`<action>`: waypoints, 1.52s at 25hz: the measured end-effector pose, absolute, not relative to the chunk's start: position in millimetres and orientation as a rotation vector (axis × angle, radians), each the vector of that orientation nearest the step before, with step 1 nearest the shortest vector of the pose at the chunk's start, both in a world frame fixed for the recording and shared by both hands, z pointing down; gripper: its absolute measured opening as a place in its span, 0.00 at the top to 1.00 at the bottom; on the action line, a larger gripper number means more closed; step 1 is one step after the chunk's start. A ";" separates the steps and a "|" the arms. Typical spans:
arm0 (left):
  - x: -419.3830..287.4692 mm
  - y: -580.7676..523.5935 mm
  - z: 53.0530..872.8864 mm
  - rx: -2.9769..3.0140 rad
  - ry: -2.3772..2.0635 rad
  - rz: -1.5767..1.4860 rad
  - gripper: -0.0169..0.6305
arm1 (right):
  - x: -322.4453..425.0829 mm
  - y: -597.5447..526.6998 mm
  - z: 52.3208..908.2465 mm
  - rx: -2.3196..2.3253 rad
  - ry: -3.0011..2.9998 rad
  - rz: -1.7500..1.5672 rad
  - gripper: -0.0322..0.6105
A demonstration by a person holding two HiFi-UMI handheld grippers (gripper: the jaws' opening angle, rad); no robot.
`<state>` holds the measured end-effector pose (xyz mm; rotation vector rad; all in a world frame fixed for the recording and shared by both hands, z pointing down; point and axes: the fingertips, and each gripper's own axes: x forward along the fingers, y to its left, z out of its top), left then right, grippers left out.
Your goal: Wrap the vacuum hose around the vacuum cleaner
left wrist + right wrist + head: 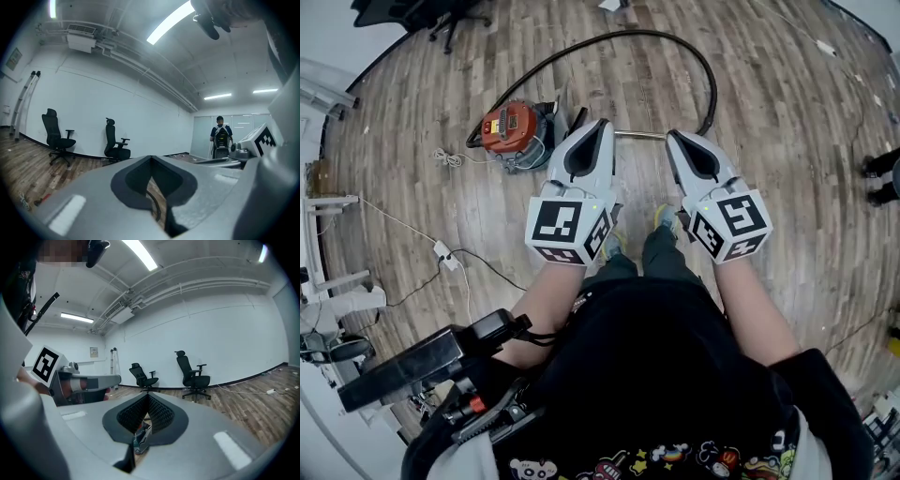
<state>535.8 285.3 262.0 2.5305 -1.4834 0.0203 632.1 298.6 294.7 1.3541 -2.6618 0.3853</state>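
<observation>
My left tongs point(600, 127) and right tongs point(674, 137) are pressed together, empty. The vacuum cleaner point(512, 132) sits far left on the floor point(787, 141); its hose point(675, 45) loops beyond. Risk: reaching in shut, I knock the hose aside.

Bright, even indoor light fills all three views. Long ceiling strip lights point(171, 21) cross the top of the left gripper view, blown out to white with a soft halo. Another strip light point(140, 254) burns at the top of the right gripper view. The left view is hazy and low in contrast, and the left gripper point(150, 160) in the lower frame is out of focus. The right gripper point(148, 397) reads sharper. In the head view the wooden floor point(769, 112) carries a pale sheen at centre and only faint shadows. Its boards bow toward the frame's edges. Dark corners ring both gripper views.
</observation>
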 end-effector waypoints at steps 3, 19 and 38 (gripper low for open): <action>550.2 266.0 270.3 2.499 -1.540 0.055 0.97 | 642.7 272.2 298.1 1.284 -2.705 0.385 0.92; 549.9 211.2 366.7 2.323 -1.588 0.144 0.97 | 630.9 206.3 391.4 1.125 -2.647 0.479 0.92; 520.2 158.4 543.9 2.214 -1.587 0.169 0.97 | 602.7 152.4 571.9 1.023 -2.545 0.429 0.92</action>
